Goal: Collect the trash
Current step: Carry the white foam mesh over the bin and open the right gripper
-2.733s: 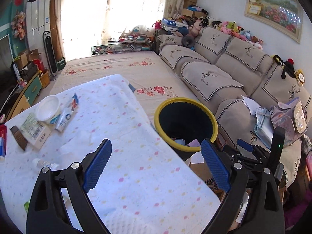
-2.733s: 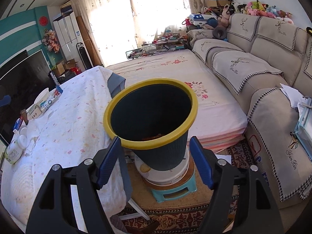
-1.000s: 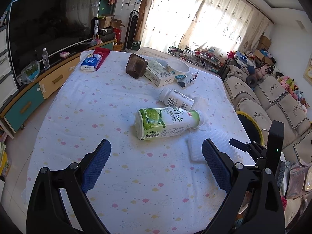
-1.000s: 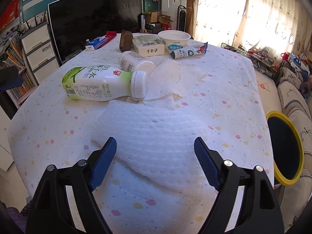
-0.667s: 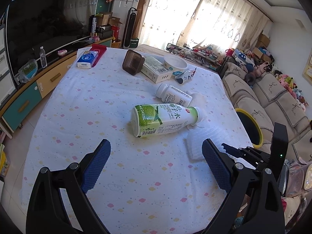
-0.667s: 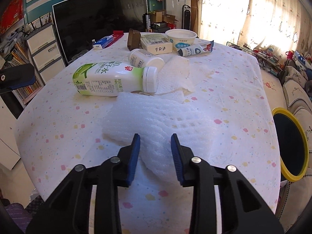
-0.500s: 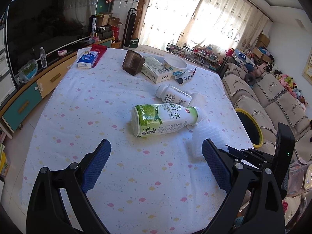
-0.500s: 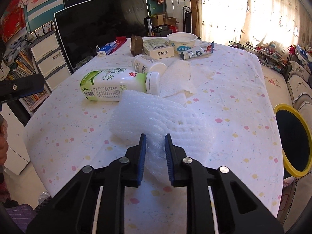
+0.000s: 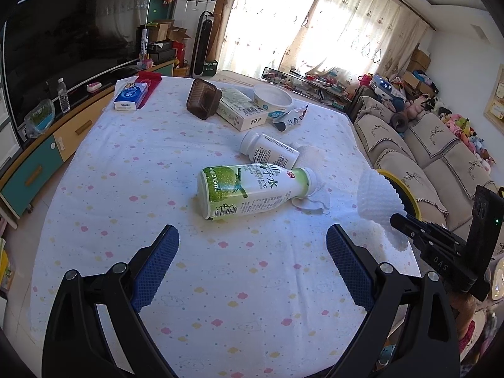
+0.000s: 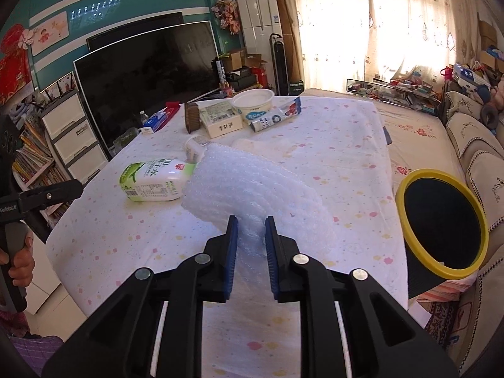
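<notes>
The foam net point(image 10: 252, 189) is pinched between the right gripper point(image 10: 251, 239) pads, lifted off the table point(image 10: 346, 145). Just right of the table stands the yellow-rimmed bin point(image 10: 441, 223); its inside looks dark, contents unclear. The green bottle point(image 9: 249, 190) lies on the table. The left gripper point(image 9: 252, 264) gapes wide, empty.

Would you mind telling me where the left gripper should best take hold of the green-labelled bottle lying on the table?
Grip the green-labelled bottle across the wide middle of its body, coming from above and the near side. It lies on its side, base toward the left gripper, cap pointing away right; the open jaws probably span the straight-sided body, whereas the cap end tapers and rests on a tissue.
</notes>
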Tool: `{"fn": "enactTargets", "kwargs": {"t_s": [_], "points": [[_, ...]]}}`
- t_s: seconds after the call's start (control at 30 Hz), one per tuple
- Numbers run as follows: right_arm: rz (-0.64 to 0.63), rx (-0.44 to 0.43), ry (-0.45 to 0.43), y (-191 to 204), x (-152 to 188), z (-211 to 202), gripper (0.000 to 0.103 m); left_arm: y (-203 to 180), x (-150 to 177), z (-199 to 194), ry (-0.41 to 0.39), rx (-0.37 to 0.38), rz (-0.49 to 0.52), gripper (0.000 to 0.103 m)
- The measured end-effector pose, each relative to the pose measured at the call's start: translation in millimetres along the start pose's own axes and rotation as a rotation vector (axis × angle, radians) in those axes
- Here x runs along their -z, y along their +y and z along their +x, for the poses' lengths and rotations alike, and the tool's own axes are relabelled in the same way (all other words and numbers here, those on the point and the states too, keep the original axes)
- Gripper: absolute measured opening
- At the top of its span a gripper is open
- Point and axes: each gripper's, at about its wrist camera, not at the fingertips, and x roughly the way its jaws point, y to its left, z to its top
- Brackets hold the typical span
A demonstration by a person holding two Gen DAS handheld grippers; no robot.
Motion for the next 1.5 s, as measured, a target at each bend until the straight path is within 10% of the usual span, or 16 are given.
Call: {"fn": "enactTargets", "kwargs": {"t_s": [0.7, 1.5], "points": [[0.240, 0.413, 0.031, -218.0, -5.0, 46.1, 0.018, -32.4, -8.5, 36.7, 0.059, 0.018, 0.047, 0.093], [0.285, 0.480, 0.060, -250.3, 8.9, 69.6, 0.035, -23.0, -16.3, 65.2, 0.098, -0.003, 0.027, 0.093]]}}
